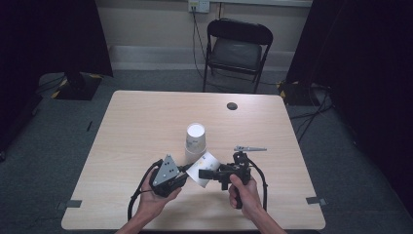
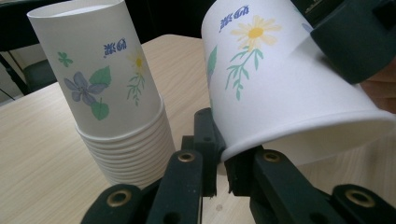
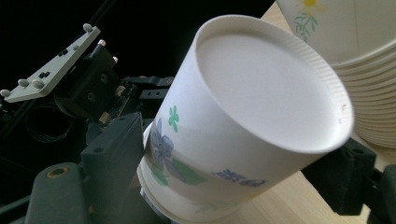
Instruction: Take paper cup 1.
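Holding both rigs low at the bottom centre of the high view, I am keeping the left hand and the right hand close together so the two claws meet on one paper cup. The left claw is pinching that cup by its rim. In the left gripper view its jaws are standing nearly together at the lower middle of the frame, with only the cup wall between them. That thin-edge grip is carrying the cup tilted, clear of the worktop, with its closed base aimed toward the right rig.

The right claw is standing wide apart, one jaw on each side of the cup body. In the right gripper view the cup is sitting between those jaws with its base toward the lens. I am judging that the pads are not pressing on it, so the left claw alone is bearing the cup. I cannot tell whether either pad is brushing the paper.

Just above the held cup in the high view, the stack of cups is resting upside down on the worktop. It is near enough that a single cup can go to it or come from it with a short reach. In the left gripper view the stack is rising at the left, just beside the held cup and apart from it.

Farther up the frame, a black folding chair is standing behind the worktop.
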